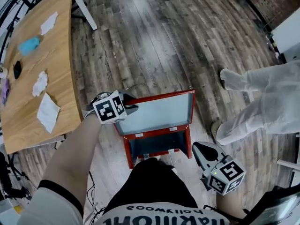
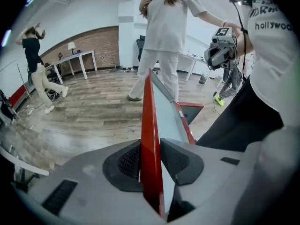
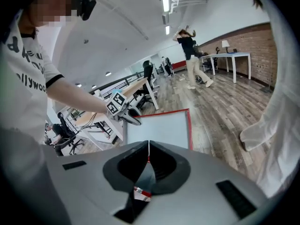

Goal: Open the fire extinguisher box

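Now | one fire extinguisher box [image 1: 126, 150], door [image 1: 159, 112] raised | left fingers [image 2: 125, 165] grasping door edge | right fingers [image 3: 124, 168] clenched

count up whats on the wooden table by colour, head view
white papers: 3
blue thing: 1
black thing: 1
purple thing, cut off by the picture's edge: 1
total: 6 that can be made out

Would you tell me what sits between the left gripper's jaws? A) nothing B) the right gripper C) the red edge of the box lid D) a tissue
C: in its own view, the left gripper has its jaws pressed on the red edge of the lid.
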`<action>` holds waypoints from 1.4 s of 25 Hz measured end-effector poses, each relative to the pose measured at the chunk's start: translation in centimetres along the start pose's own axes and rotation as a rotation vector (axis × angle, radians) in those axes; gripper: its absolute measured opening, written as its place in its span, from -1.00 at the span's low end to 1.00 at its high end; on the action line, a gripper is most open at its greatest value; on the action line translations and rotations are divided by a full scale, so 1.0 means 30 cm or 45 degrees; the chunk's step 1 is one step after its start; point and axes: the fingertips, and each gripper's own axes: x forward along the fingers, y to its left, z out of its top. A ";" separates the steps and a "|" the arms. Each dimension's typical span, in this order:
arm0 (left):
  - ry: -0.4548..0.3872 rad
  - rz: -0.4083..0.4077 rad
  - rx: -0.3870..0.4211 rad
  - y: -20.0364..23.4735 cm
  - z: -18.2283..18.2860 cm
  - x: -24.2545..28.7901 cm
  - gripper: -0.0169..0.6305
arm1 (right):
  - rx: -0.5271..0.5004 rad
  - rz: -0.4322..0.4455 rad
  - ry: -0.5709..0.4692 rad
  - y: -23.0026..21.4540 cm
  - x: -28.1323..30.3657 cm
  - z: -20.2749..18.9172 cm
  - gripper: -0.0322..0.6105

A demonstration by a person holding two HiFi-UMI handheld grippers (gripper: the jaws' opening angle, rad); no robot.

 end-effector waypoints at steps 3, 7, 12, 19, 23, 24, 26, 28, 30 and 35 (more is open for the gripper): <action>-0.007 -0.048 -0.027 0.030 -0.005 0.019 -0.66 | 0.043 -0.023 -0.028 -0.023 0.000 0.016 -0.87; -0.022 -0.014 -0.003 0.045 -0.018 0.044 -0.60 | 0.085 -0.042 -0.020 -0.034 -0.029 -0.002 -0.86; -0.033 0.061 0.044 0.067 -0.025 0.051 -0.55 | 0.064 -0.063 0.007 -0.049 -0.049 -0.022 -0.86; -0.090 0.216 0.062 0.095 -0.017 0.026 -0.36 | 0.057 -0.052 0.021 -0.040 -0.047 -0.041 -0.87; -0.110 0.305 0.086 0.088 0.000 -0.007 -0.23 | 0.053 -0.040 -0.003 -0.024 -0.067 -0.028 -0.86; -0.111 0.332 0.105 0.086 0.009 -0.019 -0.23 | 0.040 -0.041 -0.001 -0.021 -0.077 -0.027 -0.87; -0.118 0.406 0.119 0.092 0.023 -0.048 -0.23 | 0.016 -0.041 -0.002 -0.007 -0.100 -0.029 -0.86; -0.128 0.488 0.079 0.101 0.026 -0.085 -0.23 | -0.003 -0.036 -0.009 0.011 -0.128 -0.039 -0.86; -0.166 0.554 0.014 0.097 0.042 -0.132 -0.22 | -0.022 -0.025 -0.034 0.027 -0.156 -0.049 -0.87; -0.348 0.630 -0.076 -0.064 0.188 -0.245 -0.23 | -0.079 0.013 -0.086 0.077 -0.282 -0.110 -0.87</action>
